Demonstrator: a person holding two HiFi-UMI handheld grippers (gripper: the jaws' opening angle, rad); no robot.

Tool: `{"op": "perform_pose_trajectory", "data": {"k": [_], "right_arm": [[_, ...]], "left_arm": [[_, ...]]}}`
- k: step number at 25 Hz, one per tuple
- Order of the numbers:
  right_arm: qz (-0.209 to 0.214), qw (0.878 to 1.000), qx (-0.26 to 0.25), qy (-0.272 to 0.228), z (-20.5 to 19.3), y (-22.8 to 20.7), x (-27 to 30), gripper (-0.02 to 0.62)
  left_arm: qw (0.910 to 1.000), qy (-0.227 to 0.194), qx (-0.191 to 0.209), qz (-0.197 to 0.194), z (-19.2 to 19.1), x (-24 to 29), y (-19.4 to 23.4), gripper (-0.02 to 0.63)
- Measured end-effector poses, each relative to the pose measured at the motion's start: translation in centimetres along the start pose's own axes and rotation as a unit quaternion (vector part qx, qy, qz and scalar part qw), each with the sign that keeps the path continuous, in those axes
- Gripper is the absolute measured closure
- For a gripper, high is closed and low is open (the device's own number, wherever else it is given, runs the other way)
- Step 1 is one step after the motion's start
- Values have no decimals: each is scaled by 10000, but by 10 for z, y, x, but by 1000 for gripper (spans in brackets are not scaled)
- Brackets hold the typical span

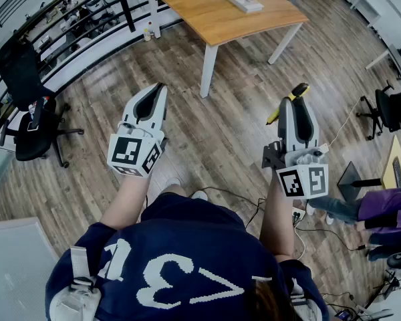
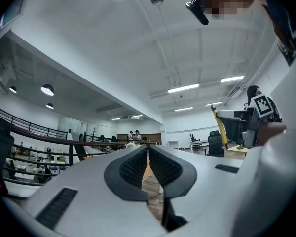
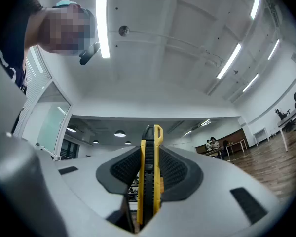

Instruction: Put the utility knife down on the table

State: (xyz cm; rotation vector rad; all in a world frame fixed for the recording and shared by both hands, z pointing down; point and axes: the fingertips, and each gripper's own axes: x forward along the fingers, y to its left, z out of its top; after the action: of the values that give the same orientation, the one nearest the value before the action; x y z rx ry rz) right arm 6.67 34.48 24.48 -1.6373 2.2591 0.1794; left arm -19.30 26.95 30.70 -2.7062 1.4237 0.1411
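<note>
A yellow and black utility knife (image 3: 150, 177) stands upright between the ribbed pads of my right gripper (image 3: 149, 169), which is shut on it. From the head view the knife (image 1: 287, 99) sticks out past the right gripper (image 1: 295, 119), over the wooden floor. My left gripper (image 1: 150, 109) is held beside it at about the same height. Its jaws (image 2: 148, 168) are closed together with nothing between them. A wooden table (image 1: 207, 9) with white legs stands ahead, well beyond both grippers. Both grippers point slightly upward, toward the ceiling.
A book (image 1: 242, 0) lies on the far part of the table. A black office chair (image 1: 27, 112) stands at the left by a railing; another chair (image 1: 391, 109) is at the right. A person in purple (image 1: 381, 209) sits at the right. Cables (image 1: 254, 209) lie on the floor.
</note>
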Motion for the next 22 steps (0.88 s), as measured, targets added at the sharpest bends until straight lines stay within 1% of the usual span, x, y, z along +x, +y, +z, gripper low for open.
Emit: {"op": "perform_pose_trajectory", "data": {"k": [3,7,13,17,22], "right_arm": [[53,10000,35,-16,3,4,-2,472],[1,9999,95,-40,5,2,-5,472],[52,9996,272,19,-5,-2,8,472],[31,9995,298,72,-19,-14,27,472],[-56,9993,323,203,-42,-43,74,472]], "left_arm": [[10000,-16,-12,0,3,-3,-4,578],[10000,-27,12,-23,6,-2,-10,578],[10000,43,58,14,4,6,-7,578],[10000,86,20,28,-8,31,8,578],[9999,108,-53,-49,-23,86,32,578]]}}
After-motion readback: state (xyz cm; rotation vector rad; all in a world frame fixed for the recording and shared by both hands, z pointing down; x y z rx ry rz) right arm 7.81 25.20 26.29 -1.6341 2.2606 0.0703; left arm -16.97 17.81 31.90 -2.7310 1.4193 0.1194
